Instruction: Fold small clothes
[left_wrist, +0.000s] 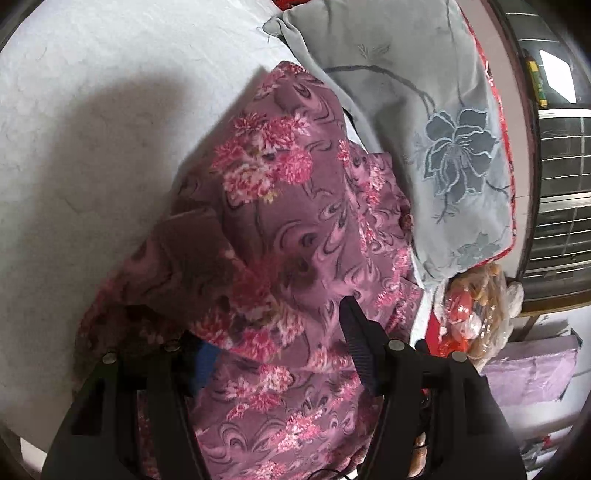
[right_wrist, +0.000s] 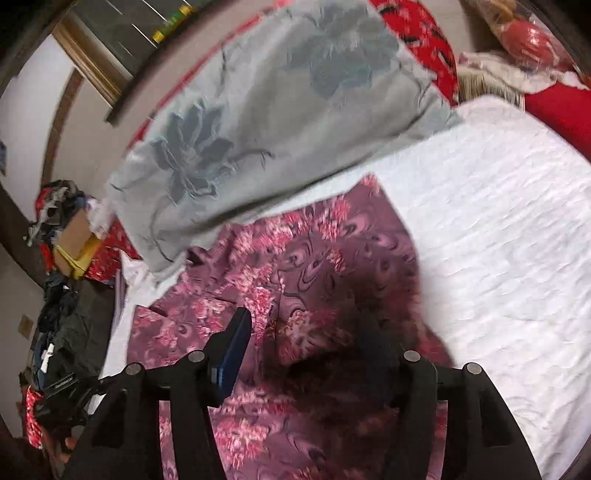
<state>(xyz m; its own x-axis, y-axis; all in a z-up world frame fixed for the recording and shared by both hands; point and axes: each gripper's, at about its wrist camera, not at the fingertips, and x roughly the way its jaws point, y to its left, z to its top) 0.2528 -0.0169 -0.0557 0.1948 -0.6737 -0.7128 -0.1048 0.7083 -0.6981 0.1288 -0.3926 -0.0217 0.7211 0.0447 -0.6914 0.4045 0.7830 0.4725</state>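
A purple garment with pink flowers (left_wrist: 280, 206) is lifted off the white bed sheet (left_wrist: 92, 110) and drapes over my left gripper (left_wrist: 273, 325). Its right finger (left_wrist: 354, 332) shows on top of the cloth; the left finger is hidden under it. In the right wrist view the same garment (right_wrist: 295, 258) lies bunched on the sheet (right_wrist: 498, 229) and covers my right gripper (right_wrist: 306, 332). The left finger (right_wrist: 236, 339) with its blue pad shows; the right finger is dark and blurred against the cloth. The jaws of both stand apart with cloth between them.
A grey pillow with a dark flower (left_wrist: 424, 122) lies just beyond the garment, also in the right wrist view (right_wrist: 258, 122). A red cover (right_wrist: 424, 40) and bagged toys (left_wrist: 476, 317) sit by the bed's edge. Clothes and a box (right_wrist: 70, 236) pile on the floor.
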